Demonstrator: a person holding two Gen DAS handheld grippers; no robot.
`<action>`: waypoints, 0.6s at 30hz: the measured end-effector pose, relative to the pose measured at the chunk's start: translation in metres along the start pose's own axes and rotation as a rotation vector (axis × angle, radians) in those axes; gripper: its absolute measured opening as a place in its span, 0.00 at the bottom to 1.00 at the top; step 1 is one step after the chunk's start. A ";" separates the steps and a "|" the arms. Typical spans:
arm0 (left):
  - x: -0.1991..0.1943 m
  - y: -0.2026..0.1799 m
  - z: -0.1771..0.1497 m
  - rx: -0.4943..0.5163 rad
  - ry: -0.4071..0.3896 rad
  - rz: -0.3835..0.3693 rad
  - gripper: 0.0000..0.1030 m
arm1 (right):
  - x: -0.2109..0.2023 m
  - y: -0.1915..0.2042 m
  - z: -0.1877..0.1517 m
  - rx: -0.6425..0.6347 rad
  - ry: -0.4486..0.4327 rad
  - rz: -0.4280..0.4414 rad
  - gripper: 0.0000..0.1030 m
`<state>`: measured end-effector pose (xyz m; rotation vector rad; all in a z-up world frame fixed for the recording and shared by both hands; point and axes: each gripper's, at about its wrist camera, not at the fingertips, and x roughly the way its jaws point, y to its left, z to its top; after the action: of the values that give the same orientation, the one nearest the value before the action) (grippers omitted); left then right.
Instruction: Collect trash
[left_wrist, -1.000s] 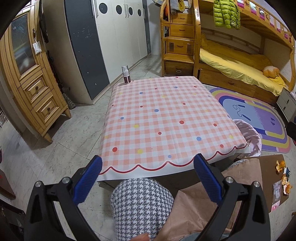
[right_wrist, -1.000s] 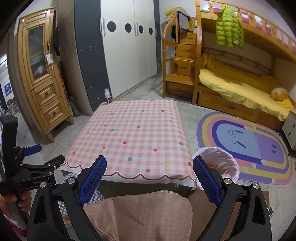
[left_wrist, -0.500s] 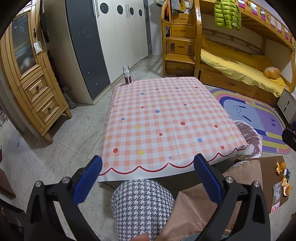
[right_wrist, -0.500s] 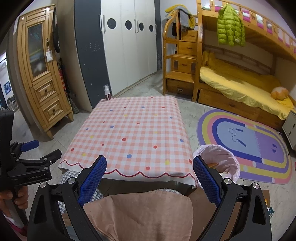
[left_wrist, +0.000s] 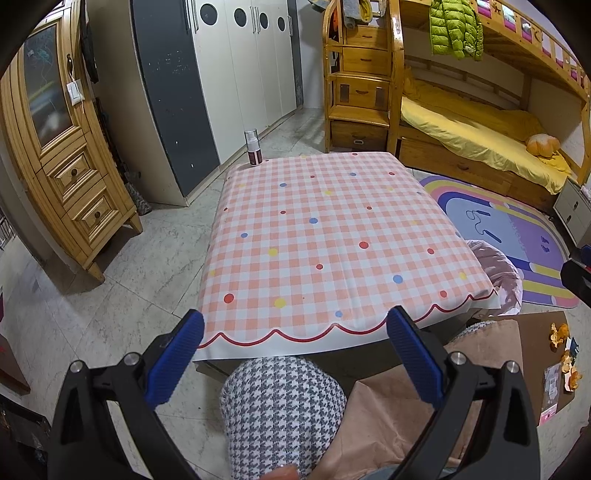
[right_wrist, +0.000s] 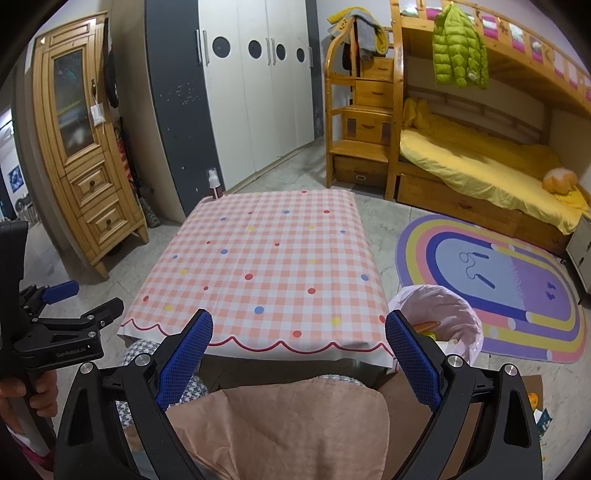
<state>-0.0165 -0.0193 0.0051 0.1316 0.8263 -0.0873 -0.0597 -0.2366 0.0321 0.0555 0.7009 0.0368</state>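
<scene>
A low table under a pink checked cloth (left_wrist: 332, 236) (right_wrist: 266, 266) fills the middle of both views. A small spray bottle (left_wrist: 252, 147) (right_wrist: 215, 184) stands at its far left corner. A bin lined with a pink bag (right_wrist: 439, 317) (left_wrist: 502, 273) sits at the table's right side, with orange scraps inside. Orange peel bits (left_wrist: 559, 332) and wrappers lie on brown cardboard on the floor at right. My left gripper (left_wrist: 291, 328) and my right gripper (right_wrist: 297, 328) both hang open and hold nothing, short of the table's near edge.
A wooden cabinet (left_wrist: 62, 147) and a grey-white wardrobe (left_wrist: 221, 74) stand left and behind. A bunk bed with yellow bedding (left_wrist: 476, 136) and a rainbow rug (right_wrist: 498, 280) are right. The person's knees, in houndstooth (left_wrist: 280, 406) and pink fabric (right_wrist: 288, 428), are below.
Both grippers have tilted slightly upward and drawn back a little, so the table sits lower in view. Both stay open.
</scene>
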 end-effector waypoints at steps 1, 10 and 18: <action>0.001 0.000 -0.001 -0.001 0.002 0.000 0.93 | 0.000 0.000 0.000 0.000 0.000 0.000 0.91; 0.002 0.000 0.000 -0.003 0.007 0.000 0.93 | 0.001 0.002 -0.001 0.002 0.001 0.001 0.91; 0.000 0.001 0.000 -0.006 0.004 0.004 0.93 | 0.001 0.000 0.000 0.002 0.002 0.002 0.91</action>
<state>-0.0161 -0.0187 0.0053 0.1281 0.8297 -0.0808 -0.0591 -0.2365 0.0316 0.0585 0.7027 0.0381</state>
